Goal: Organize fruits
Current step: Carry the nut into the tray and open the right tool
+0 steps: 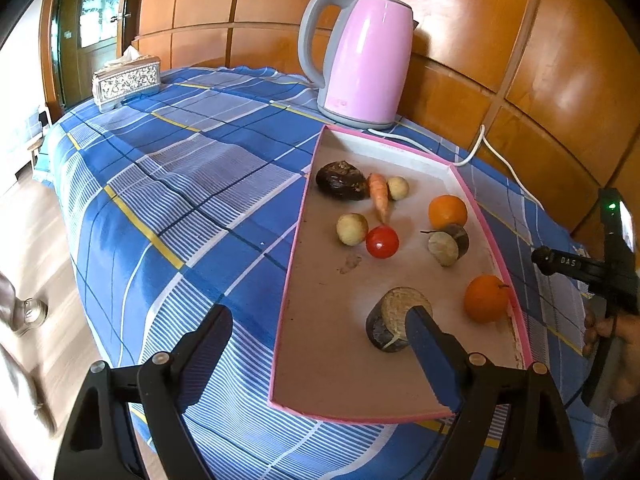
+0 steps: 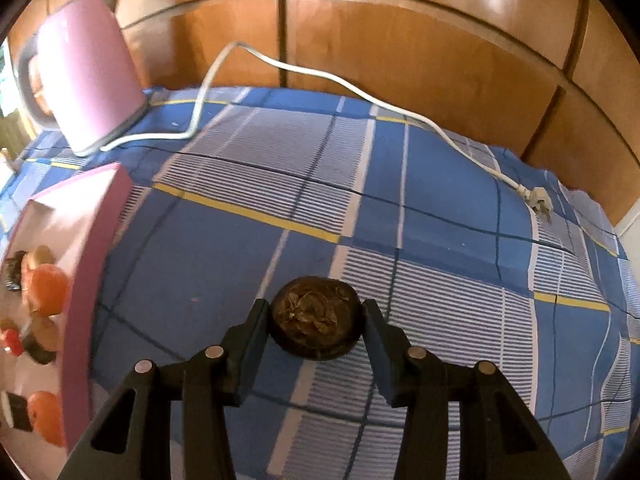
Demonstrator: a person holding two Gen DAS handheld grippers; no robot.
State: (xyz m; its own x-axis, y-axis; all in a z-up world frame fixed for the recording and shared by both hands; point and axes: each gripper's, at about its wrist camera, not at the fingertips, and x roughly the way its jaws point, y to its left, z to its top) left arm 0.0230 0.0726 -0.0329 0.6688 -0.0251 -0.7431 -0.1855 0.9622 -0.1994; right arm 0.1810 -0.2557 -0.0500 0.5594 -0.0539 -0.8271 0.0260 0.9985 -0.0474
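A pink-rimmed tray (image 1: pixel 320 360) on the blue checked cloth holds a dark fruit (image 1: pixel 341 180), a carrot (image 1: pixel 379 194), two oranges (image 1: pixel 447 211), a red tomato (image 1: pixel 382 242), pale round fruits (image 1: pixel 352 229) and cut dark-skinned halves (image 1: pixel 396 320). My left gripper (image 1: pixel 316 338) is open and empty, its jaws astride the tray's left rim. My right gripper (image 2: pixel 316 326) is shut on a dark round fruit half (image 2: pixel 316 318), just above the cloth to the right of the tray (image 2: pixel 86 280).
A pink kettle (image 1: pixel 360 56) stands behind the tray, and it also shows in the right wrist view (image 2: pixel 86 72). Its white cord (image 2: pixel 360 92) and plug (image 2: pixel 540 198) trail across the cloth. A silver tissue box (image 1: pixel 126 82) sits at the far left. A wood-panelled wall (image 1: pixel 520 40) backs the table.
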